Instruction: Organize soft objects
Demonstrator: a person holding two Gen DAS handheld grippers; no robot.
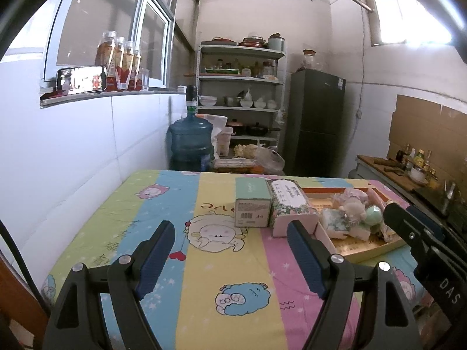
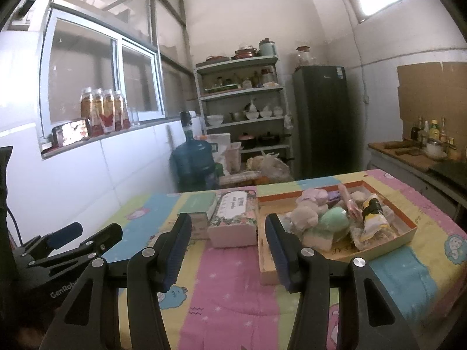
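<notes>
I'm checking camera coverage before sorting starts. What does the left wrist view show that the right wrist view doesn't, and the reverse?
Left only: the barcode face of the mint box. Right only: the yellow packet in the tray. Both: the floral box, the green ball, and the left gripper and right gripper, open and empty.

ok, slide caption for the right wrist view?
Open right gripper above striped tablecloth, facing tray of soft toys.
</notes>
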